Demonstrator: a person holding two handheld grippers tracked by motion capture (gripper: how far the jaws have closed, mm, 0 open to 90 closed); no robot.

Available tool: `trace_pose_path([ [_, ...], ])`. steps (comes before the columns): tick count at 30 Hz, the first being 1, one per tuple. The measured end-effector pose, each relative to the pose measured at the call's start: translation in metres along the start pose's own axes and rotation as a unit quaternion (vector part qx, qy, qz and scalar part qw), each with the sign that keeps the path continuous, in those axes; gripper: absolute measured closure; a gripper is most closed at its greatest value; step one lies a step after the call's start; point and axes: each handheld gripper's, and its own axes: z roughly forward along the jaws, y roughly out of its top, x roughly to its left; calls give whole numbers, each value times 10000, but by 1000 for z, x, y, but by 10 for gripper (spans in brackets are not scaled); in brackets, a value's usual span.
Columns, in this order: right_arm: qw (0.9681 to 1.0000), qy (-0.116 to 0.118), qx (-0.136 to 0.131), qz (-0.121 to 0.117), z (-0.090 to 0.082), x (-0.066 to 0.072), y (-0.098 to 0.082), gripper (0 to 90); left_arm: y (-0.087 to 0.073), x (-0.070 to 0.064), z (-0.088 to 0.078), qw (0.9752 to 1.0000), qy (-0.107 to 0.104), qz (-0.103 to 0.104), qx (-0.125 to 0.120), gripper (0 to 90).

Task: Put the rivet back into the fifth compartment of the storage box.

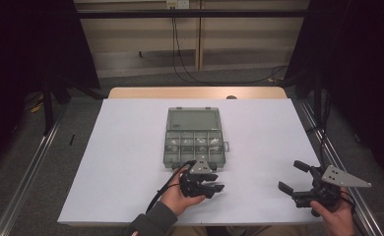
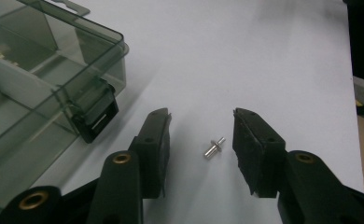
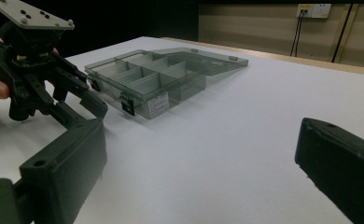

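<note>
Rivet-like metal pin lies loose on the white table at lower centre of the left gripper view, between the left gripper pads without touching them, so an off-centre squeeze could flick it away.

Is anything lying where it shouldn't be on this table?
Yes: one small silver metal pin lies loose on the white table, outside the open smoky-grey plastic compartment box. It sits between the left gripper's black jaws, which stand apart from it and do not touch it. Nothing else looks spilled or damaged.
</note>
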Motion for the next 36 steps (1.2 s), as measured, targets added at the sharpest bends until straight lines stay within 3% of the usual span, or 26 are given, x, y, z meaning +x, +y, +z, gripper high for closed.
trace_pose_path([
  [8,10000,11,9,-5,0,0,0,22,-1,-1,7,9997,-154,4,182,684],
  [18,10000,27,22,-24,1,0,0,22,-1,0,8,9996,-166,-3,237,725],
  [27,10000,18,25,-23,1,0,-1,22,0,0,10,9995,-138,2,282,861],
  [36,10000,49,39,6,2,-1,-1,22,0,2,10,9994,-190,-113,272,866],
])
